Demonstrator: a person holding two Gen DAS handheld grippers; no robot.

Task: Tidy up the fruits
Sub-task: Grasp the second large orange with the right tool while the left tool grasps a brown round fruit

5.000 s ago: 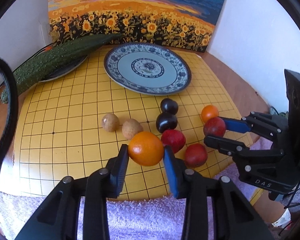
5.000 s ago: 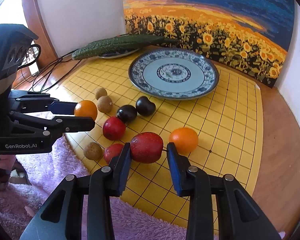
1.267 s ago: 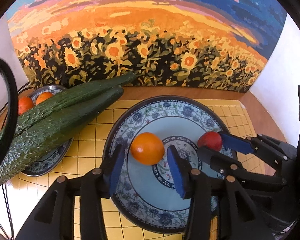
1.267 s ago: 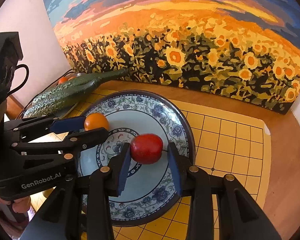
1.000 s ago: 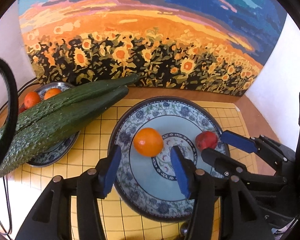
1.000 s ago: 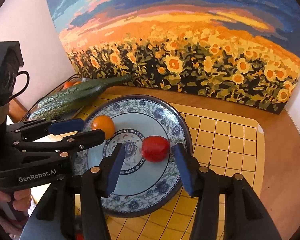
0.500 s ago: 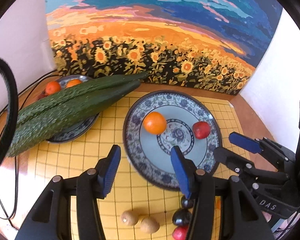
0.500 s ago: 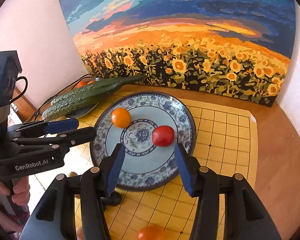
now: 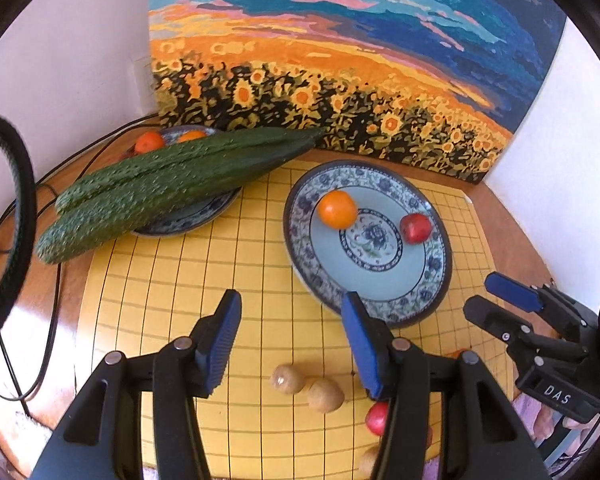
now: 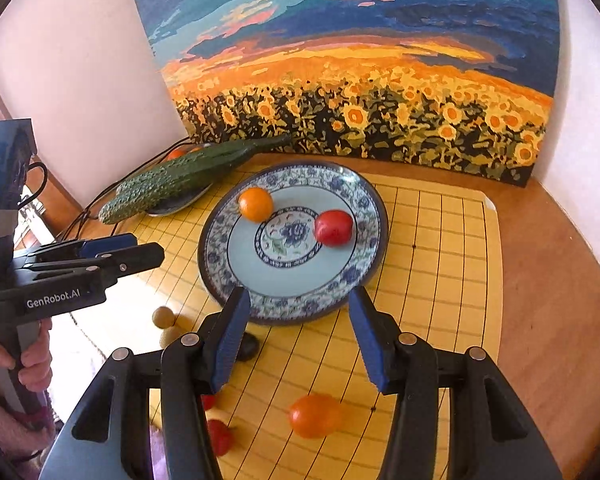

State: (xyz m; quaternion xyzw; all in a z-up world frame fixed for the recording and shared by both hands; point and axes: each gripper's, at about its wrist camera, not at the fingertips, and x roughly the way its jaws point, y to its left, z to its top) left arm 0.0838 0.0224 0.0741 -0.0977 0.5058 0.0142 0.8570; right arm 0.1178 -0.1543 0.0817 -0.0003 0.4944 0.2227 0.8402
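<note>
An orange fruit (image 9: 337, 209) (image 10: 255, 204) and a red fruit (image 9: 415, 228) (image 10: 333, 227) lie on the blue-patterned plate (image 9: 384, 292) (image 10: 300, 300). My left gripper (image 9: 290, 340) is open and empty, held back above the yellow grid board (image 9: 160, 280). My right gripper (image 10: 298, 330) is open and empty, near the plate's front rim. Loose on the board: two brown fruits (image 9: 308, 386), a red fruit (image 9: 377, 418), an orange fruit (image 10: 315, 416), a dark fruit (image 10: 247, 347), and red fruits (image 10: 219, 436) partly hidden by my fingers.
Two long cucumbers (image 9: 160, 184) lie across a second plate (image 9: 188, 216) at the back left, with small orange fruits (image 9: 150, 142) behind. A sunflower painting (image 9: 340, 80) stands against the white walls. Black cables (image 9: 44, 280) run at the left. A pink towel edges the board's front.
Both grippers opened and left the orange and red fruits on the plate. Both have since drawn back toward me, so the loose fruits on the board show again.
</note>
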